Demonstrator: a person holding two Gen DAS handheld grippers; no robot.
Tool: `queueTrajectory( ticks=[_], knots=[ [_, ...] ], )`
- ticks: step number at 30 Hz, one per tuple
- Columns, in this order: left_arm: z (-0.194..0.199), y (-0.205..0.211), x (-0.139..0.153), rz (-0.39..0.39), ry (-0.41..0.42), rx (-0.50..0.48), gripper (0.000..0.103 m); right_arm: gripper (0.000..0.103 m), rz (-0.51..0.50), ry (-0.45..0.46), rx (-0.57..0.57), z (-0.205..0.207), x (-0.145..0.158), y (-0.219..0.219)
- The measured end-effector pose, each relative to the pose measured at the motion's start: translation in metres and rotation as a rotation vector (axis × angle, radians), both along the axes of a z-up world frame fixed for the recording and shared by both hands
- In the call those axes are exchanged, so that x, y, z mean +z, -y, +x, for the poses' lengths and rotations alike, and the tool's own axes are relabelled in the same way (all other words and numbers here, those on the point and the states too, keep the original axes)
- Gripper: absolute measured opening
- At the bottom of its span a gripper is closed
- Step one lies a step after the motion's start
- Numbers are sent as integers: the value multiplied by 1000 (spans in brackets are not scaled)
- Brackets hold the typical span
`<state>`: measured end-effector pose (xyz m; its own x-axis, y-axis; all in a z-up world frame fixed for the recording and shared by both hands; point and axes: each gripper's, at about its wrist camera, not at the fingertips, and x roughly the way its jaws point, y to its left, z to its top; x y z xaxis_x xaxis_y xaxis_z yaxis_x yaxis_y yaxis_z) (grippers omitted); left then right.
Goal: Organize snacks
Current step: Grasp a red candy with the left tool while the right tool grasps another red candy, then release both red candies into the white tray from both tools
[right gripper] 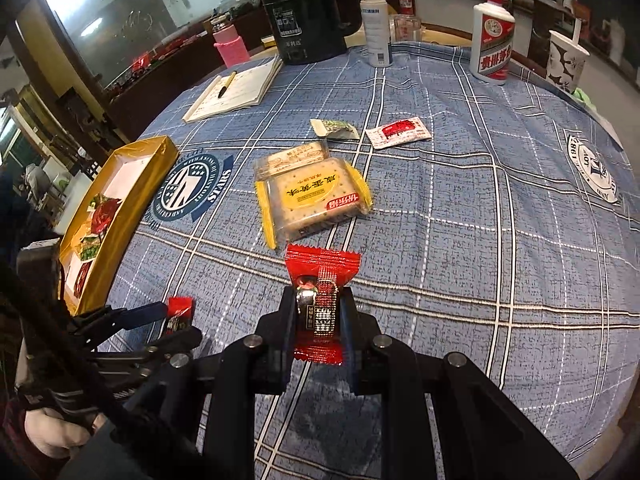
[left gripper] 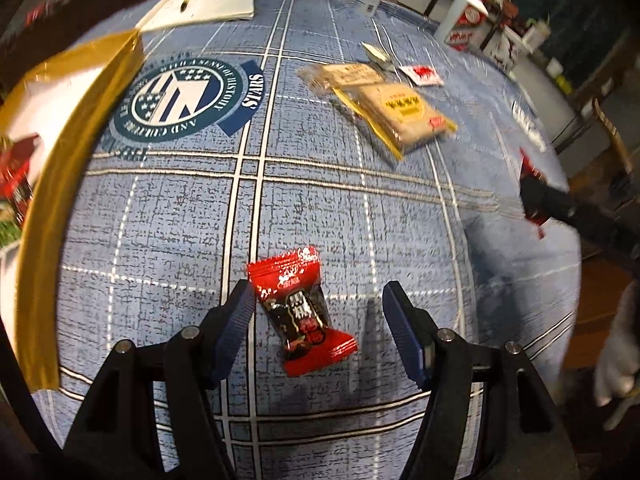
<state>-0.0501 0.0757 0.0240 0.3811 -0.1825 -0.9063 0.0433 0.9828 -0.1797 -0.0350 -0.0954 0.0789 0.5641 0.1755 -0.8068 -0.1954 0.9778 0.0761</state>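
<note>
1. Step in hand, as I read it: 2 candies on the go at once. My right claw (right gripper: 318,320) is clamped on a red candy (right gripper: 320,304), held clear of the cloth (right gripper: 460,240). My left claw (left gripper: 316,320) stands apart around a 2nd red-black candy (left gripper: 304,312) that lies flat on the cloth; the left finger (left gripper: 236,312) is just beside the wrapper, maybe grazing it, the right one well clear. No grip there yet.

2. Next for left: settle lower, centre on the candy's fat middle, close across it. It lies skewed between my fingers, so I'd roll the wrist to square up, or the crimped end slips out.

3. Next for right: carry the candy to the gold tray (right gripper: 120,224) at 10 o'clock from that claw, and let go inside. The left claw sits between it and the tray, so go over or wait.

4. Left to sort: cracker packs (right gripper: 312,196) at 12 o'clock from the right claw, stacked 2 deep; green sachet (right gripper: 336,128) and white-red sachet (right gripper: 398,132) beyond them.

5. Right view only: tray contents (several wrapped snacks already in), kettle (right gripper: 308,8), notebook (right gripper: 236,92), spray bottle (right gripper: 376,24), white bottle (right gripper: 494,40), cup (right gripper: 566,60), plus my left claw from the side.

6. Left view only: the finger-to-wrapper gaps on the 2nd candy. The tray (left gripper: 80,168) there is a blurred wall at 10 o'clock; the right claw (left gripper: 536,200) a dark smear at 3 o'clock.
</note>
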Motion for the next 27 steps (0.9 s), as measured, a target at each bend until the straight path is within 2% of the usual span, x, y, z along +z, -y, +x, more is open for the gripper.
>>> queueTrajectory(
  ticks=[1, 3, 4, 10, 15, 20, 27],
  knots=[
    [0, 2, -1, 26, 0, -4, 67, 19, 1, -3, 9, -1, -1, -1],
    [-1, 8, -1, 92, 9, -5, 42, 19, 1, -8, 21, -3, -2, -3],
    [-3, 9, -2, 112, 12, -12, 26, 19, 0, -11, 30, -4, -3, -6],
    [-18, -13, 6, 49, 21, 41, 26, 19, -9, -4, 81, -7, -2, -24],
    [-29, -57, 33, -44, 70, 154, 26, 19, -14, -2, 133, -5, -2, -50],
    [-39, -113, 53, -132, 111, 272, 26, 19, -13, 0, 210, 2, 1, -95],
    [-34, -177, 62, -154, 149, 353, 26, 19, -21, 19, 347, 17, 8, -184]
  ],
)
